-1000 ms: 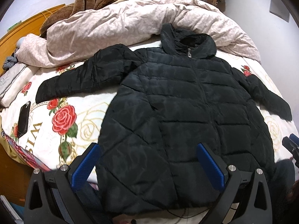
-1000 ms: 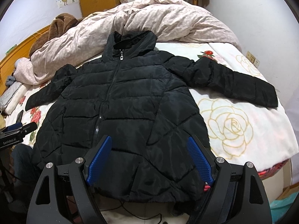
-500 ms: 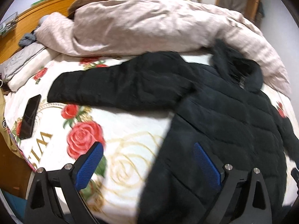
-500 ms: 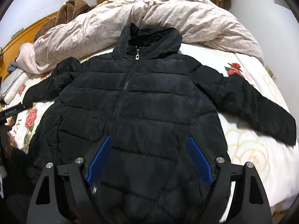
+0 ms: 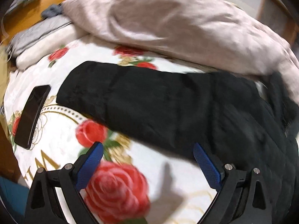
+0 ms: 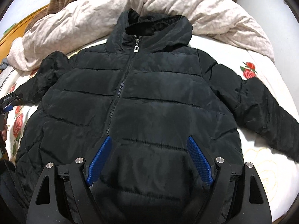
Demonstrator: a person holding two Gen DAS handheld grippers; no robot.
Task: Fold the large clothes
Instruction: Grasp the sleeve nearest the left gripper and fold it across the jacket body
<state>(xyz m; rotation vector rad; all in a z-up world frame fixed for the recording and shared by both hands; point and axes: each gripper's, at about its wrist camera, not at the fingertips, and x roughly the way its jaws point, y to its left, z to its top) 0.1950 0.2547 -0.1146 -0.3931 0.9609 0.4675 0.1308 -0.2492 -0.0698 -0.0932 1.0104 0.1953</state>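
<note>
A black hooded puffer jacket (image 6: 149, 100) lies flat, front up and zipped, on a bed with a rose-print sheet (image 5: 61, 140). Both sleeves are spread out. My right gripper (image 6: 148, 141) is open and empty, above the jacket's lower front. In the left wrist view the jacket's left sleeve (image 5: 134, 100) stretches across the sheet, with its cuff at the left end. My left gripper (image 5: 147, 147) is open and empty, just in front of that sleeve over the sheet. The left gripper's tip (image 6: 8, 100) also shows at the left edge of the right wrist view.
A crumpled pale pink duvet (image 6: 186, 5) is heaped behind the jacket's hood, also in the left wrist view (image 5: 177, 18). A black phone (image 5: 31, 115) lies on the sheet left of the cuff. Folded pale linen (image 5: 43, 37) and a wooden headboard (image 5: 24, 16) are far left.
My left gripper has swung left from the jacket's body toward the left sleeve and come closer to it. My right gripper has moved in over the jacket's front. Both stay open.
</note>
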